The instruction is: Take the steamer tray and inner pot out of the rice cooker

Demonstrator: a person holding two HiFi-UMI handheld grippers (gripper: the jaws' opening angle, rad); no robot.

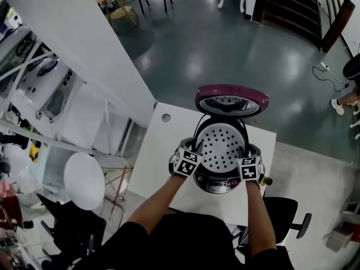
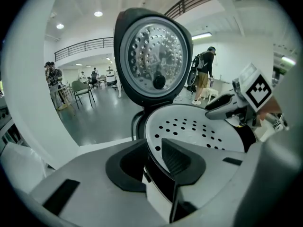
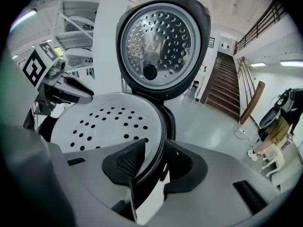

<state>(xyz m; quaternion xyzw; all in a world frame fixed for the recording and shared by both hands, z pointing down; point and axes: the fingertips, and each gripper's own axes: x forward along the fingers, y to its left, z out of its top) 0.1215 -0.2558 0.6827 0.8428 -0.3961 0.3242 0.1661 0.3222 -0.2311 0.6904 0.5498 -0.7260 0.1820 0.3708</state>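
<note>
The rice cooker (image 1: 216, 183) stands on a white table with its lid (image 1: 232, 100) swung up. A white perforated steamer tray (image 1: 220, 145) lies in its mouth. My left gripper (image 1: 195, 149) is at the tray's left rim. In the left gripper view the left gripper (image 2: 152, 150) has one pad inside on the steamer tray (image 2: 199, 126) and one outside, pressing the rim. My right gripper (image 1: 246, 153) is at the right rim. In the right gripper view the right gripper (image 3: 155, 157) straddles the steamer tray (image 3: 104, 119) rim, with a slim gap at the outer pad. The inner pot is hidden under the tray.
The white table (image 1: 163, 145) has a round hole near its far left corner. A black office chair (image 1: 287, 212) is at the right of the person, a white round stool (image 1: 84, 180) at the left. White shelving stands further left. The raised lid (image 2: 154, 56) looms behind the tray.
</note>
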